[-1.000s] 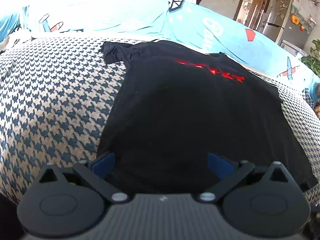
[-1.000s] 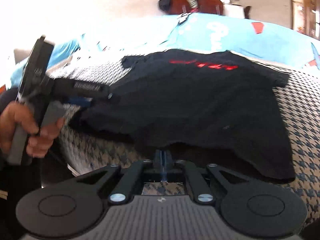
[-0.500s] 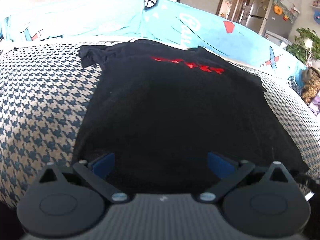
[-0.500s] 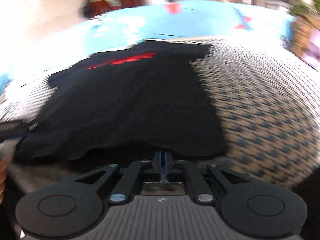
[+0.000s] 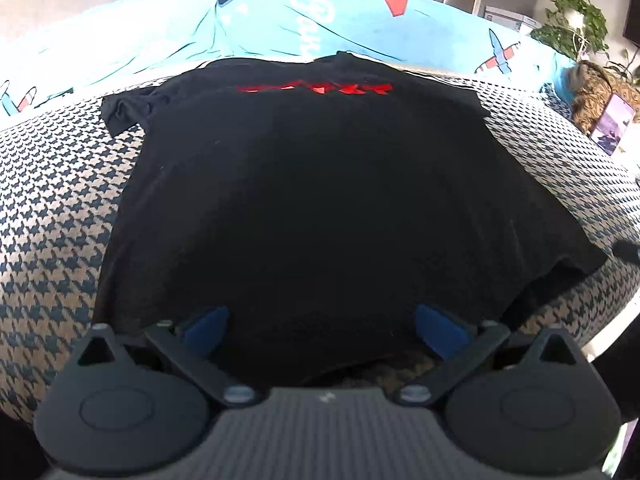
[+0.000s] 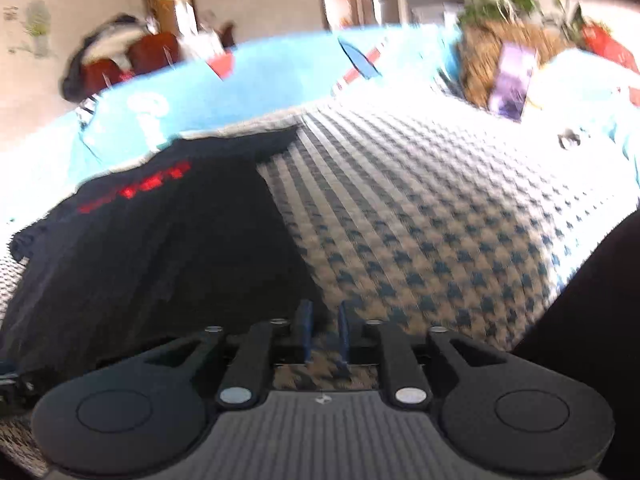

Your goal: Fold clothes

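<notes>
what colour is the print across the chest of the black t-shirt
Red. The print on the black t-shirt shows sharpest in the left wrist view.

The left gripper (image 5: 322,322) is showing a ribbed grey body, two black round discs, black linkage arms with silver screws and blue pads (image 5: 208,322); the right gripper (image 6: 323,334) is showing the same grey ribbing, black discs, silver screws and thin blue pads (image 6: 306,330)
</notes>
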Demonstrator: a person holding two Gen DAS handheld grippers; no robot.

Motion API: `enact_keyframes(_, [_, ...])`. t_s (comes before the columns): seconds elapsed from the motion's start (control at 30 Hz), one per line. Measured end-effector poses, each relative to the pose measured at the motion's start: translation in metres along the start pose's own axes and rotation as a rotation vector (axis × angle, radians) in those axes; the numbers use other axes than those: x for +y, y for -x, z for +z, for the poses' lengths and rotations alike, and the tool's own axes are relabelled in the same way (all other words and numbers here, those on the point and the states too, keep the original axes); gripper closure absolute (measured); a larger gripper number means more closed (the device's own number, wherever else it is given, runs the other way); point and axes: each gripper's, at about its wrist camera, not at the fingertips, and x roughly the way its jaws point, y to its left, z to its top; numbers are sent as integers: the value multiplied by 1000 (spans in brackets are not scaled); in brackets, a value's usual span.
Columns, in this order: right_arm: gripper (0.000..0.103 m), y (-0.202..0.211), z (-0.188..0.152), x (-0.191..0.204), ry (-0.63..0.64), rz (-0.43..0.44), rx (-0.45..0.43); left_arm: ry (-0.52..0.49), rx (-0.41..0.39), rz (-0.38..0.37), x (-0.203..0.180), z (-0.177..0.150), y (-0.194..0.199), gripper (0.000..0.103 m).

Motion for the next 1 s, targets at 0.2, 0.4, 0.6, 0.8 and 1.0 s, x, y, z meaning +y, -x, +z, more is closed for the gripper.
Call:
enact_keyframes(0.2, [79, -10, 3, 15, 53, 174, 1, -3, 13, -16, -2, -3, 3, 0])
enact_keyframes(0.4, [74, -21, 3, 50, 142, 314, 4, -4, 31, -37, -1, -7, 7, 0])
enact_keyframes(0.6, [69, -36, -12, 68, 230, 301, 103, 98, -17, -65, 17, -5, 16, 0])
enact_keyframes(0.8, [64, -33, -22, 73, 299, 270, 126, 185, -22, -36, 33, 1, 14, 0])
enact_keyframes(1.0, [63, -31, -24, 67, 273, 279, 150, 130, 17, 21, 26, -1, 10, 0])
